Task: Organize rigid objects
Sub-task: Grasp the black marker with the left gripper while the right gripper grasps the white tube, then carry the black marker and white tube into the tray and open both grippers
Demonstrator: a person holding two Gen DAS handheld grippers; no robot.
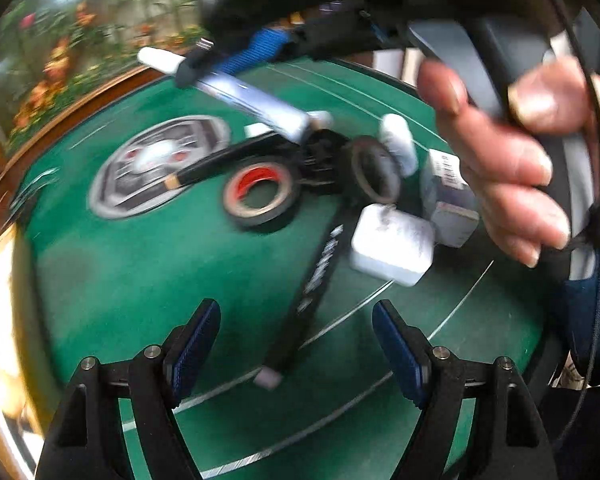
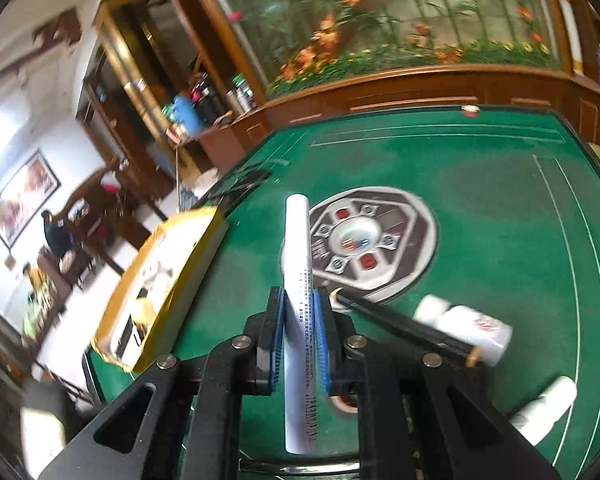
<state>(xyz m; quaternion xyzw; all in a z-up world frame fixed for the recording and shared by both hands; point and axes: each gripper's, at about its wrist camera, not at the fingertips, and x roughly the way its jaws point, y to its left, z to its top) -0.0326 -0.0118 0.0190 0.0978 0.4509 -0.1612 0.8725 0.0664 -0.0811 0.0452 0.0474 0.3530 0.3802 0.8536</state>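
Note:
In the right wrist view my right gripper point(image 2: 300, 320) is shut on a white marker pen point(image 2: 298, 264) that sticks up between its blue pads, above the green table point(image 2: 500, 200). The left wrist view shows the same pen point(image 1: 252, 100) held aloft by the blurred right gripper point(image 1: 208, 72), with a person's hand point(image 1: 512, 168) on its handle. My left gripper point(image 1: 296, 320) is open above a long black strip with white lettering point(image 1: 320, 276). Beyond lie a black tape roll with a red core point(image 1: 260, 196), a second dark roll point(image 1: 374, 172), a white square box point(image 1: 392, 240) and a black pen point(image 1: 216, 164).
A yellow-rimmed box point(image 2: 168, 276) sits at the table's left edge. The table's round centre console point(image 2: 360, 240) is in the middle. A white bottle point(image 2: 464, 324) and another white bottle point(image 2: 544, 408) lie at the right, and a barcoded box point(image 1: 448, 192) stands by the white box.

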